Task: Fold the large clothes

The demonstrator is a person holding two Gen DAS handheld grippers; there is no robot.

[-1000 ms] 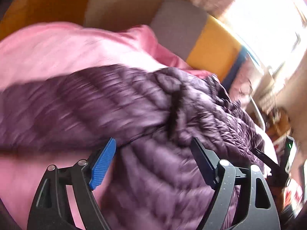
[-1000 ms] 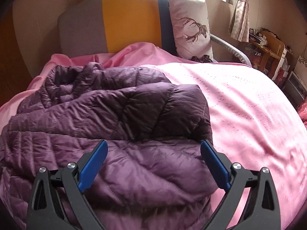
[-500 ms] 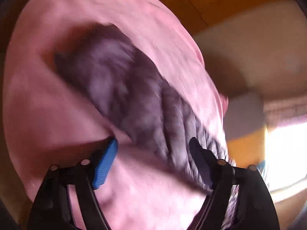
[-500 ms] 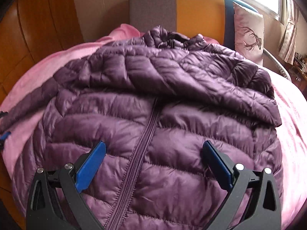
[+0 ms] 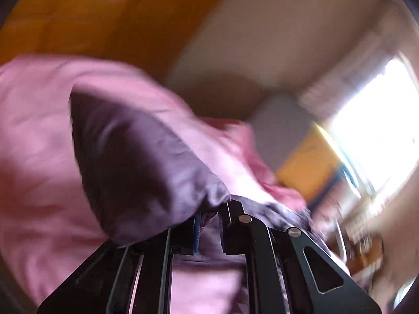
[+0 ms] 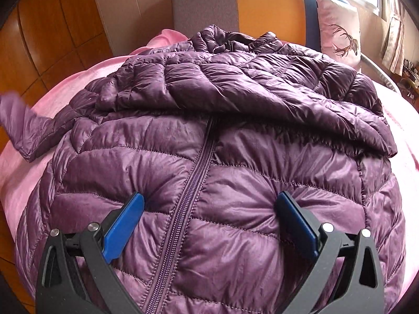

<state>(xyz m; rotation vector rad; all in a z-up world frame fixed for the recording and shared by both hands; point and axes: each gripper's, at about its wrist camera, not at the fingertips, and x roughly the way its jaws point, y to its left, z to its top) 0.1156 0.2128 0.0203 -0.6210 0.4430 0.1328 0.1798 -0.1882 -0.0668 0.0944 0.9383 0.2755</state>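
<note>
The bed [image 6: 398,136], covered by a pink sheet, fills most of the right wrist view and carries the task item. A headboard [image 6: 262,7] in grey, yellow and blue panels stands at the far end, with wooden wall panelling [image 6: 52,26] to the left.

The purple quilted jacket [image 6: 262,183] lies spread on the bed, front side up, collar toward the headboard and hem at the near edge. Its closed zipper [image 6: 193,183] runs from the near edge toward the far side along the centre. The right sleeve of the garment is folded across the chest, covering the upper zipper. The other sleeve [image 6: 23,128] extends to the left over the pink sheet; its end is motion-blurred.

A pillow [image 6: 340,39] with a deer print leans against the headboard at the far right.

The right tool [image 6: 209,209] is released: its blue-padded fingers [image 6: 123,225] are spread wide, one each side of the zipper, both tips pressing into the jacket body near the hem.

The left tool [image 5: 209,225] is clenched on purple jacket fabric, apparently the sleeve [image 5: 146,172], which drapes over its tips above the pink sheet. This view is heavily motion-blurred.
</note>
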